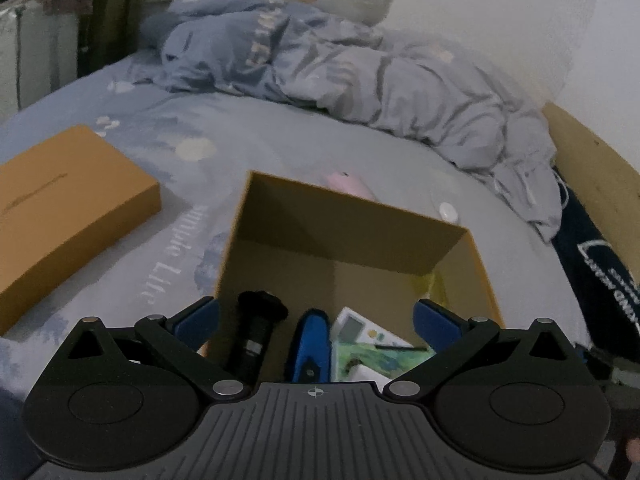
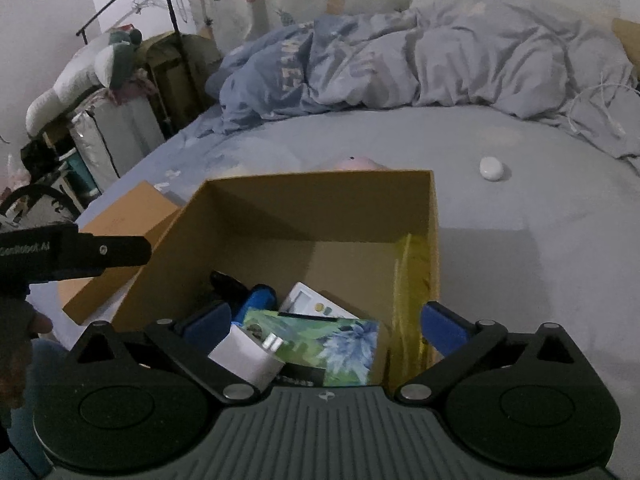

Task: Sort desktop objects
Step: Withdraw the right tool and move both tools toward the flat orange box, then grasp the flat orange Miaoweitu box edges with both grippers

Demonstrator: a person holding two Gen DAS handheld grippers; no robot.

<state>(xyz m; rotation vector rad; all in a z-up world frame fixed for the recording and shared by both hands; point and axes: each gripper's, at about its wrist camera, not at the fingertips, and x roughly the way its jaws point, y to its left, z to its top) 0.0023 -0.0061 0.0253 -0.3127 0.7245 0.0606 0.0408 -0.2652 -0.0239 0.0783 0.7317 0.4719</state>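
Observation:
An open brown cardboard box stands on the bed. Inside lie a black cylindrical object, a blue object, a white device with a small screen, a green floral packet, a white charger plug and a yellow bag. My left gripper is open and empty above the box's near edge. My right gripper is open and empty above the box; the plug lies near its left finger. A pink object shows behind the box. A small white item lies on the sheet.
The box's brown lid lies on the sheet at the left. A crumpled grey-blue duvet covers the far side of the bed. A wooden bed frame and dark cloth are at the right. A clothes rack and bags stand beside the bed.

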